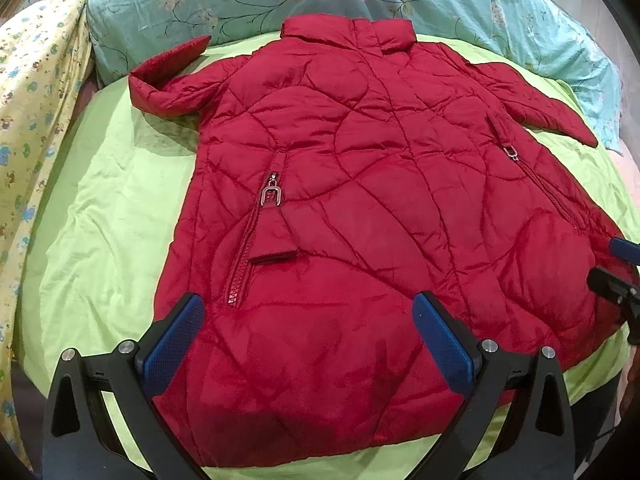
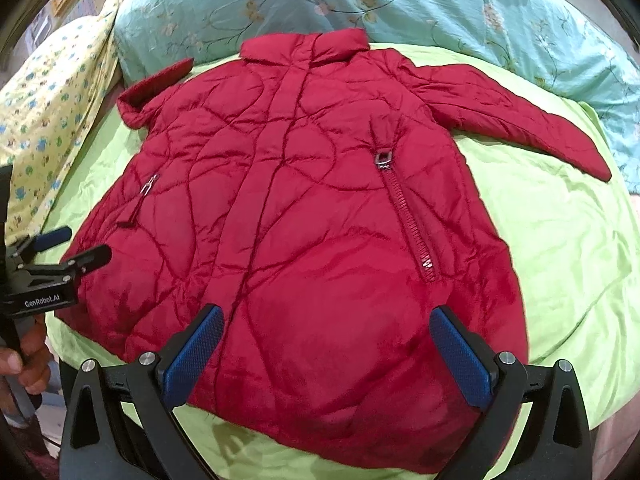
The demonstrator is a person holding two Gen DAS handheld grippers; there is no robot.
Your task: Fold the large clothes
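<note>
lengthwise, red coat (image 1: 360, 200), collar (image 1: 348, 32) far, hem near

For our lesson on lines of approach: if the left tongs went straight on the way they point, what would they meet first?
Most likely the red jacket: the open left tongs point at its lower front, near the hem. Depth is unclear in this view.

Jacket (image 1: 360, 208): deep red, quilted in curving stitched lines; silver zip pulls (image 1: 270, 194) on the pockets.
Sheet (image 1: 108, 208): plain lime green.
Quilt (image 1: 208, 4), at 12 o'clock: teal, printed with pale flowers on thin dark vines.
Cloth (image 1: 36, 92), at 9 o'clock: pale yellow, dotted with small blue and green cartoon figures.
Left gripper (image 1: 308, 320): black frame, blue textured pads.
Right gripper (image 2: 326, 330): black frame, blue textured pads.
</note>
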